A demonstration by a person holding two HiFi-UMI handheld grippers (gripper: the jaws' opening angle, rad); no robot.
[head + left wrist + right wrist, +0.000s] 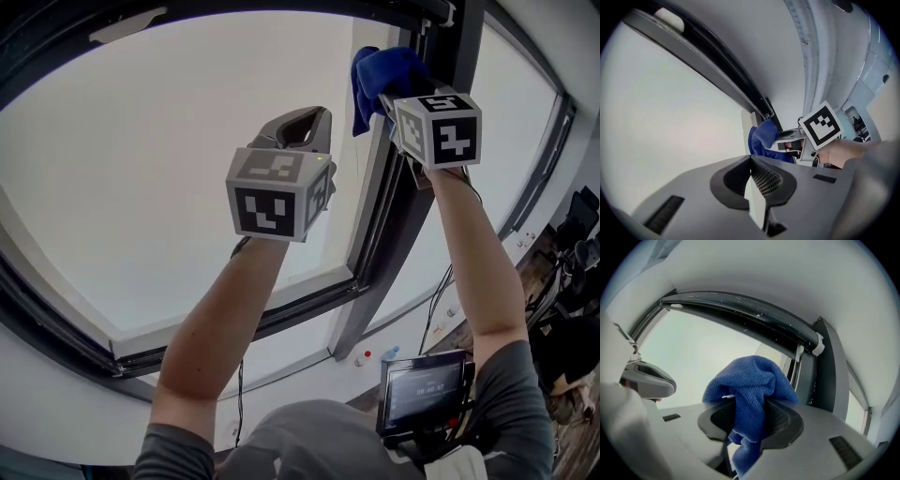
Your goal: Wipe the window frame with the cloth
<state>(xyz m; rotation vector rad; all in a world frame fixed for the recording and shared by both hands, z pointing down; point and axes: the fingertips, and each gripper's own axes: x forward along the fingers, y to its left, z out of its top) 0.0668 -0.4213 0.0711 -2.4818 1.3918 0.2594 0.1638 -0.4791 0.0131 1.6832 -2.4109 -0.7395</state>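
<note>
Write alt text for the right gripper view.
A blue cloth is clamped in the right gripper, bunched up above its jaws. Behind it, the dark window frame arches across pale glass; the left gripper shows at the left edge.

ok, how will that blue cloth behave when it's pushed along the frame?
Probably floppy: the cloth bunches and droops over the right tool rather than holding a shape. Likely light, since a pinch at one fold carries it. Its looped pile should drag on the frame rather than slide, so it may bunch further.
</note>
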